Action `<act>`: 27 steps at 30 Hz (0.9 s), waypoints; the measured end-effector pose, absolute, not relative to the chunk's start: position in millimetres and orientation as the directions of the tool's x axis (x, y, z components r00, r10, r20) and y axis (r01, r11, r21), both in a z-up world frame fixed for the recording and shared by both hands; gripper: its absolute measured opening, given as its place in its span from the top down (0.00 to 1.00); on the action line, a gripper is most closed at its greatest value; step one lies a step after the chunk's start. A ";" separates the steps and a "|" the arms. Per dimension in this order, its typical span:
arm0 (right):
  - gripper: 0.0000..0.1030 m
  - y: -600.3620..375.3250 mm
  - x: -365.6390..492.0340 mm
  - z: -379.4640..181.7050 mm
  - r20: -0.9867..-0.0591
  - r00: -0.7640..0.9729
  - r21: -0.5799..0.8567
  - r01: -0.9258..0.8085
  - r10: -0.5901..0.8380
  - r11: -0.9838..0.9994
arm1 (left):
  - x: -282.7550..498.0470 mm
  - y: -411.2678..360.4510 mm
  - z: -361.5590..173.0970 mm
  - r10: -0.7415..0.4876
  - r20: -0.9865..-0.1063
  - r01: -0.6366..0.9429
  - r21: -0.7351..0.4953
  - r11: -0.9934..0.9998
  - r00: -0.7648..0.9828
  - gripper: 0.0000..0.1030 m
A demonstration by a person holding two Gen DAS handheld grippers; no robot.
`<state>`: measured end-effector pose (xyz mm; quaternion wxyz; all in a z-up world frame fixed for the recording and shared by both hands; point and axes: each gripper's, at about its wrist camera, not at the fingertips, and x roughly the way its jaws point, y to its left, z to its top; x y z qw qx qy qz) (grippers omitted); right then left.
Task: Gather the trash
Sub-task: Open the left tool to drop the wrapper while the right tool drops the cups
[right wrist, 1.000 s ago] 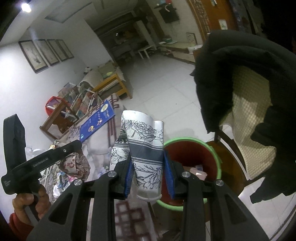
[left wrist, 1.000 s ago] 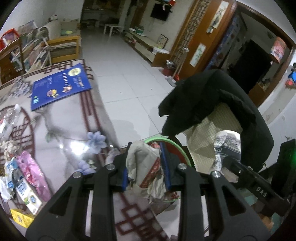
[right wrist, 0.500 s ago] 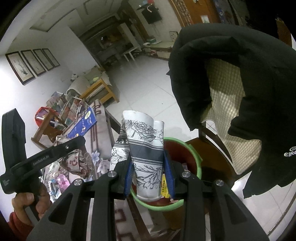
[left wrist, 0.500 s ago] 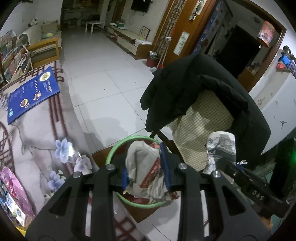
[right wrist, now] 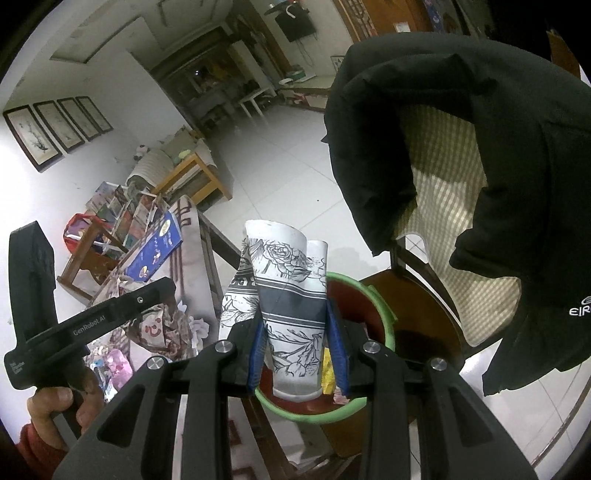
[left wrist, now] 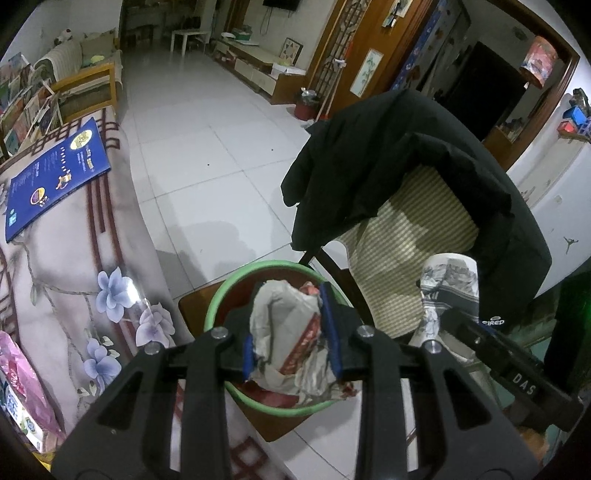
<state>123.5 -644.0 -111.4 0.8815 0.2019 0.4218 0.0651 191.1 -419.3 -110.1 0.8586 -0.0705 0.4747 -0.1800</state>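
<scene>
Gripping crumpled wrapper (left wrist: 291,332) and paper cups (right wrist: 291,314).

A home living room: white tiled floor (left wrist: 207,147) ahead, wall television (left wrist: 280,3), framed pictures (right wrist: 55,129) (four in a row), sofa (left wrist: 88,74).

Left hand-held gripper (left wrist: 291,332) and right hand-held gripper (right wrist: 299,341) side by side, tilted downward, jaws partly closed, each clamping something.
</scene>
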 end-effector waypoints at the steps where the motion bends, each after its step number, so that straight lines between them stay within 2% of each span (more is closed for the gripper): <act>1: 0.71 -644.4 124.1 -112.1 -0.718 0.635 0.411 0.057 0.285 0.910 | 191.6 -419.4 -110.7 -0.375 -0.791 0.242 -0.291 0.925 0.483 0.72; 10: 0.71 -641.7 126.7 -114.5 -0.725 0.628 0.408 0.059 0.284 0.911 | 195.0 -419.6 -117.3 -0.374 -0.798 0.242 -0.290 0.926 0.473 0.72; 19: 0.71 -638.5 125.8 -112.2 -0.729 0.632 0.383 0.062 0.261 0.921 | 199.7 -421.2 -126.6 -0.381 -0.804 0.243 -0.299 0.923 0.457 0.67; 21: 0.71 -637.1 126.0 -111.8 -0.732 0.632 0.377 0.063 0.255 0.924 | 199.6 -420.8 -127.8 -0.384 -0.803 0.243 -0.303 0.922 0.455 0.61; 23: 0.68 -635.4 127.3 -111.9 -0.735 0.630 0.368 0.063 0.249 0.928 | 199.2 -418.6 -128.8 -0.387 -0.801 0.237 -0.309 0.921 0.457 0.35; 25: 0.47 -633.5 129.6 -113.0 -0.738 0.631 0.360 0.065 0.241 0.931 | 196.5 -413.2 -127.2 -0.385 -0.788 0.226 -0.313 0.922 0.480 0.31; 27: 0.42 -633.5 132.1 -113.9 -0.742 0.631 0.348 0.073 0.228 0.935 | 192.9 -407.7 -126.0 -0.382 -0.786 0.223 -0.311 0.924 0.485 0.30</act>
